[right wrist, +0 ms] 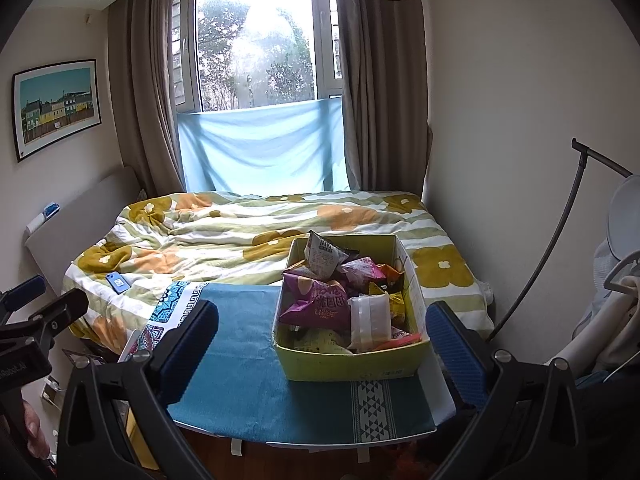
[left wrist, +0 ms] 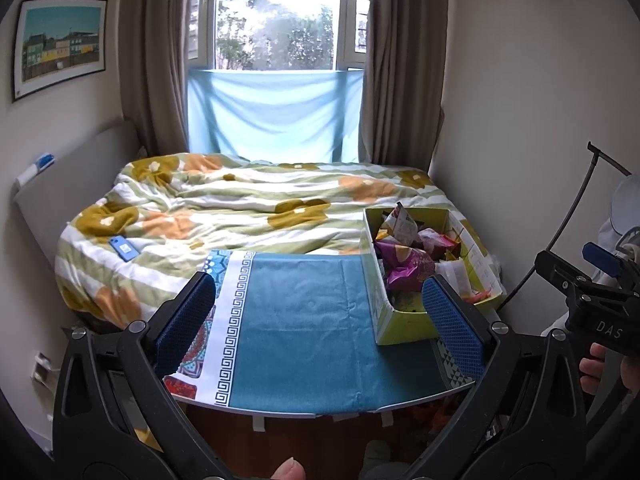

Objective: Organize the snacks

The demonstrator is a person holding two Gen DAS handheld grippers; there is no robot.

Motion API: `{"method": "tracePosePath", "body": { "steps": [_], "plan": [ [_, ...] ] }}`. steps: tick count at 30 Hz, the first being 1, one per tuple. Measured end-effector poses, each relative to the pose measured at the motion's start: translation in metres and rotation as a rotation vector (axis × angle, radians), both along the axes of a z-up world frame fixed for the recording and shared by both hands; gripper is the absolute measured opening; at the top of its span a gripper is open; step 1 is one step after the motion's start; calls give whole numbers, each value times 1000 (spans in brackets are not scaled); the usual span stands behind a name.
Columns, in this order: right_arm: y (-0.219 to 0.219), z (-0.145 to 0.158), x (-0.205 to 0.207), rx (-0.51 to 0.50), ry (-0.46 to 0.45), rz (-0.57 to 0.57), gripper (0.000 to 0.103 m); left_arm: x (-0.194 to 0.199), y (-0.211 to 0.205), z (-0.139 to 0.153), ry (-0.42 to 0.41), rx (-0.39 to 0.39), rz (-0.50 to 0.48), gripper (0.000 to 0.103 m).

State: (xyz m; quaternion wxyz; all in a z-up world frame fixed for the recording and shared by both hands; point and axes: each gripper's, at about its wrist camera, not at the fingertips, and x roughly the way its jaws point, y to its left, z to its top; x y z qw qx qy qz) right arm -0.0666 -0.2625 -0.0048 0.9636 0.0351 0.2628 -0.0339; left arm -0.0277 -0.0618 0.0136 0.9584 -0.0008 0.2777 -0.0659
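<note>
- Currently I count two tongs, one per hand: left tongs (left wrist: 320,312) and right tongs (right wrist: 322,344). Both stand spread wide with nothing between their blue pads; neither touches anything.
- One yellow-green cardboard box (right wrist: 352,364) sits on the surface (right wrist: 248,380), on its right half, with the far end reaching to the surface's back edge by the bed (right wrist: 224,232).
- Inside the box I count one large purple bag (right wrist: 316,308), one grey-white packet (right wrist: 322,258) standing tilted at the back, one clear-wrapped white pack (right wrist: 370,320) at the front right, and several smaller pink, orange and yellow packets heaped between. I cannot give an exact total for the heap.
- One teal cloth (left wrist: 304,320) covers the surface; its patterned border runs along the left edge, and a triangle-patterned strip shows at the near right.
- Open room: the left and middle of the cloth lie bare, from the box's left wall to the border. The near edge of the surface is unobstructed.
- One blue phone (left wrist: 124,249) lies on the bed's floral duvet, well apart from the box, to the left.
- From the left wrist view, the box's near right corner lies just beside the left tongs' right pad; the right-hand rig shows at the frame's right edge, held by fingers (left wrist: 592,368).
</note>
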Motion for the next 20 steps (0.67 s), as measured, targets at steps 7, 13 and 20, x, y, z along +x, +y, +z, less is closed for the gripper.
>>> {"method": "tracePosePath", "body": {
  "steps": [7, 13, 20],
  "plan": [
    [-1, 0, 1, 3, 3, 2, 103, 1, 9, -4, 9, 3, 15, 103],
    [4, 2, 3, -1, -4, 3, 103, 0, 14, -3, -3, 8, 12, 102],
    [10, 3, 1, -2, -13, 1, 103, -5, 18, 0, -34, 20, 16, 103]
  ]
}}
